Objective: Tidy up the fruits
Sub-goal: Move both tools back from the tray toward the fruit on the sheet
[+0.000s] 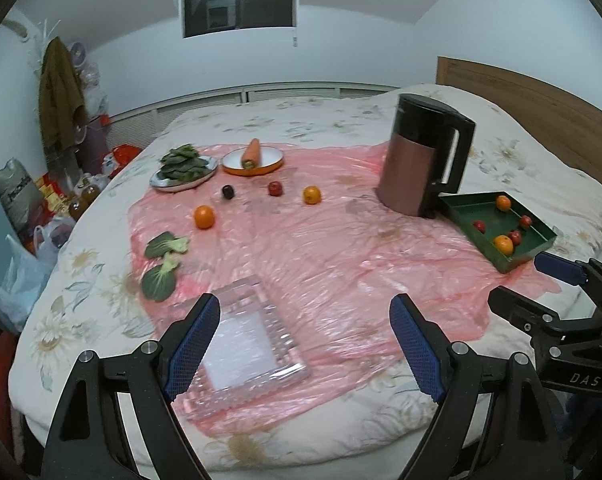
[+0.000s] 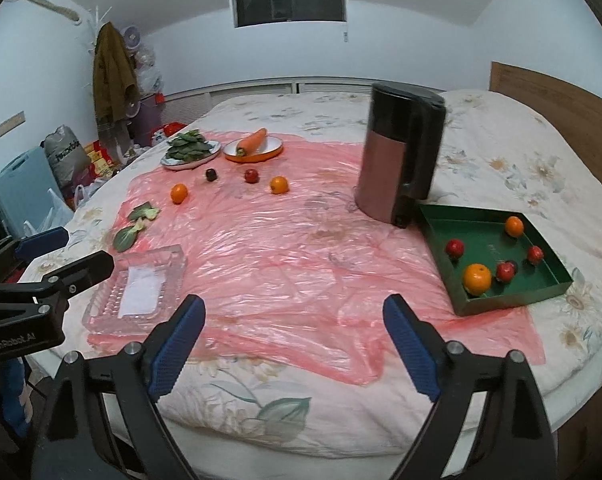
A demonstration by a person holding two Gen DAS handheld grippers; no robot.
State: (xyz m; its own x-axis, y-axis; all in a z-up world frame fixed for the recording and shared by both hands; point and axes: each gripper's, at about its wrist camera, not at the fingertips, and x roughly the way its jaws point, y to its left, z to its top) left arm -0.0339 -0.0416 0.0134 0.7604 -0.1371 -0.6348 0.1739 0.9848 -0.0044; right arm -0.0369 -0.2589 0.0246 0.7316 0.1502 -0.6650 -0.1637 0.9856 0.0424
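A green tray [image 2: 441, 240] on the right holds two oranges [image 2: 477, 278] and three red fruits [image 2: 454, 247]; it also shows in the left wrist view [image 1: 461, 210]. Loose on the pink plastic sheet [image 2: 281, 248] lie two oranges [image 2: 179, 193] [image 2: 279, 185], a red fruit [image 2: 252, 175] and a dark fruit [image 2: 210, 175]. My left gripper [image 1: 305, 344] is open and empty above a clear glass tray [image 1: 241, 340]. My right gripper [image 2: 295, 344] is open and empty over the sheet's front edge, left of the green tray.
A brown and black kettle [image 2: 401, 160] stands behind the green tray. A carrot [image 2: 253, 140] lies on an orange plate, leafy greens [image 2: 189, 146] on another plate. Two bok choy leaves [image 2: 135, 224] lie at the left. Bags and clutter stand beside the bed at the left.
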